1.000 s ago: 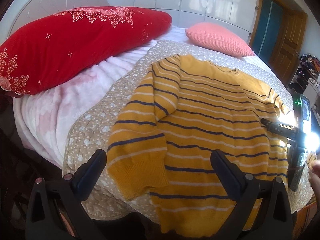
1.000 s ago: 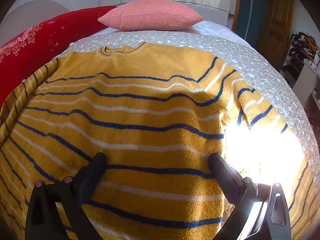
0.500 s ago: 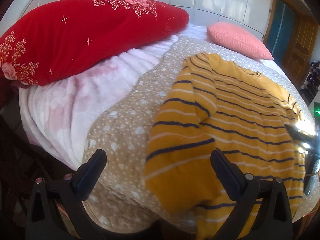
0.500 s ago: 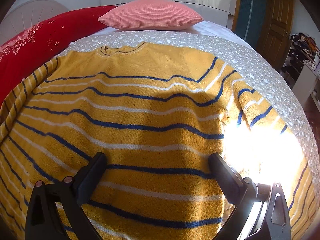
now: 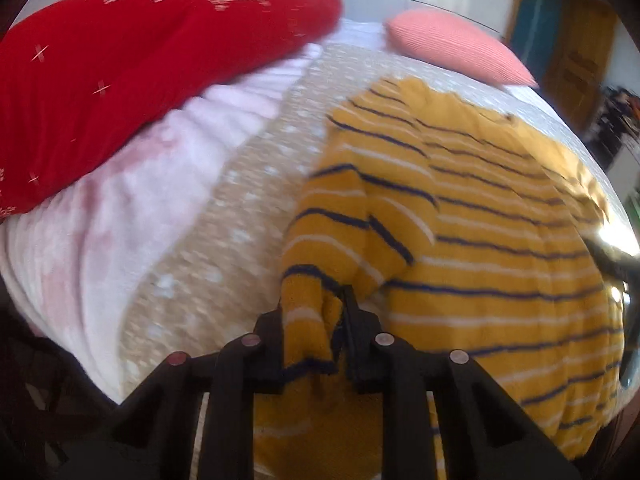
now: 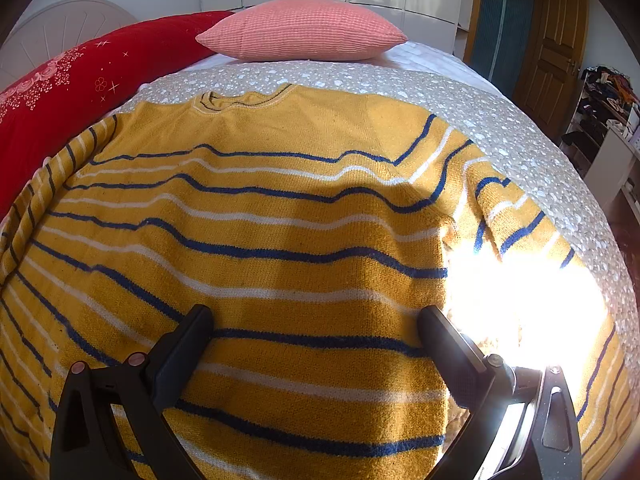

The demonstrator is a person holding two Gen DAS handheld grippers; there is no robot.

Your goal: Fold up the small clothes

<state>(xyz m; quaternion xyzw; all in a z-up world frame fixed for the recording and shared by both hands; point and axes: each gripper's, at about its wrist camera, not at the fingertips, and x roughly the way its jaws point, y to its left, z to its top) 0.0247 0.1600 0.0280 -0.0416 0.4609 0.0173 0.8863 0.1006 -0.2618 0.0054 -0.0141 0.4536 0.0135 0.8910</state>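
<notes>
Sleeve cuff (image 5: 306,330) clamped in left gripper (image 5: 316,320), right gripper (image 6: 316,334) held wide over the striped sweater (image 6: 280,240); thin pinch, cuff could be lost if pulled.

Left gripper (image 5: 313,322): both black fingers stand close together at the 6 o'clock edge of its own view, clamped on a bunched fold of yellow striped knit that fills the narrow gap between them. Right gripper (image 6: 316,322): fingers spread wide, one at 7 o'clock and one at 5 o'clock of its view, nothing between the pads, tips low over the fabric; contact cannot be confirmed.
</notes>
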